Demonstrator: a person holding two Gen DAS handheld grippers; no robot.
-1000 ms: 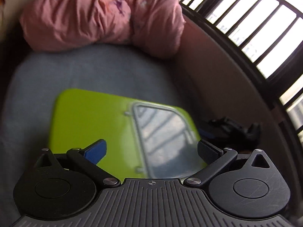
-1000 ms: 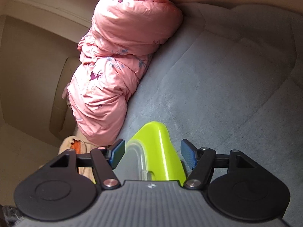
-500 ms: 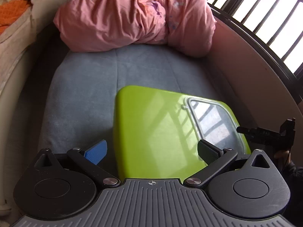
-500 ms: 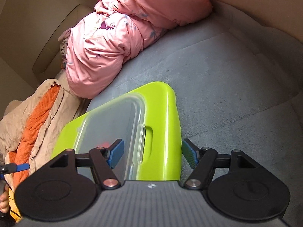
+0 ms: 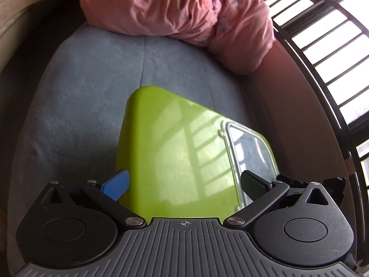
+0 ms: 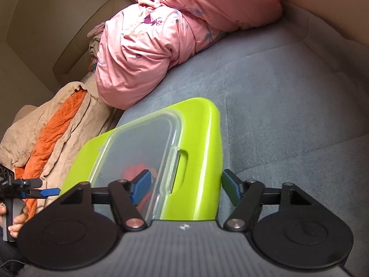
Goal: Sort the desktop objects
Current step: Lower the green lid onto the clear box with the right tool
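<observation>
A lime-green box with a clear lid panel lies on a grey-blue cushion. My left gripper is open, its fingers spread around the near end of the box. In the right wrist view the same box shows its clear lid, with something red inside. My right gripper is open, one finger over the lid and one beside the box's right wall. The left gripper shows at the left edge of that view.
A bunched pink quilt lies at the far end of the cushion and shows in the right wrist view. A tan and orange blanket lies to the left. A barred window runs along the right.
Both views shifted as the grippers moved around the green box. The box now sits more centred between the fingers of each gripper. Both grippers stayed open.
</observation>
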